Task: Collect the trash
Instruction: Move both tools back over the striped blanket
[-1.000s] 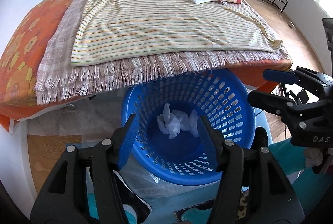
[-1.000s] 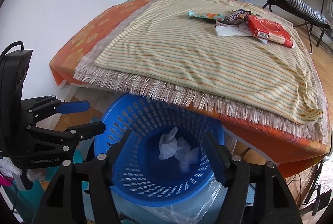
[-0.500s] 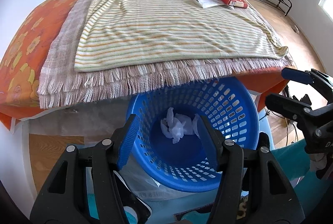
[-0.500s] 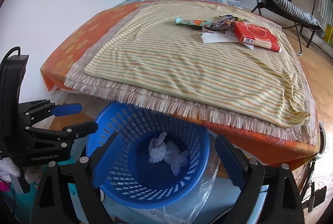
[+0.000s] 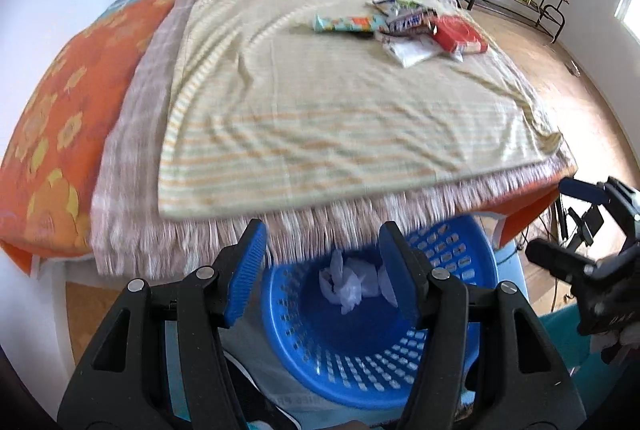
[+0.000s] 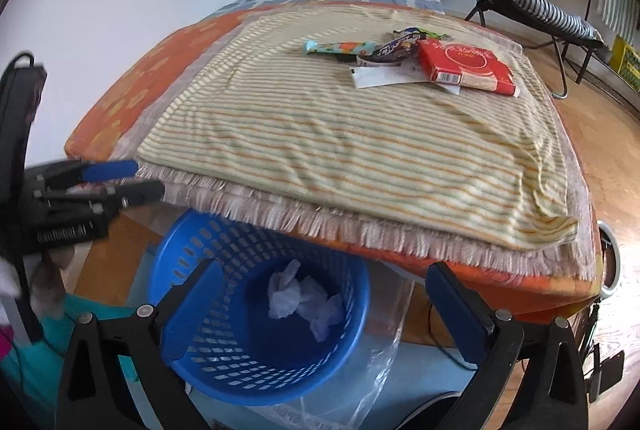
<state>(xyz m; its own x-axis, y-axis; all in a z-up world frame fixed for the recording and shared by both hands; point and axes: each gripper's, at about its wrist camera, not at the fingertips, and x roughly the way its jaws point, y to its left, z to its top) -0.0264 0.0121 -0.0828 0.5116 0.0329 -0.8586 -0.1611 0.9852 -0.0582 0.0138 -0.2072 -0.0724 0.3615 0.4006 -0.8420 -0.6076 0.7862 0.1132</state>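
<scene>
Bright daylight from right; motion blur; fisheye-warped edges.

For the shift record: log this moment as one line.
left gripper: open, empty | right gripper: opening, empty | blue basket: crumpled tissues inside | wrappers, red box: on bed

We see a bright blue basket [image 6: 256,330] with a perforated wall, and crumpled white tissues [image 6: 304,300] lying at its bottom. At twelve o'clock from it, the top blanket [image 6: 360,150] is cream with thin orange and green stripes; the fringed cloth [image 5: 132,158] under it is pale pinkish-beige in a faint check. The bedcover [image 5: 52,150] at nine o'clock is orange with yellow flowers, and its far end carries a blue-and-white check. On the blanket lie a red box [image 6: 464,67], a turquoise wrapper [image 6: 340,47] with orange patches, a dark wrapper [image 6: 396,48] and white paper [image 6: 376,76]. Our left gripper [image 5: 322,276] and right gripper [image 6: 324,308] are black with blue pads.
</scene>
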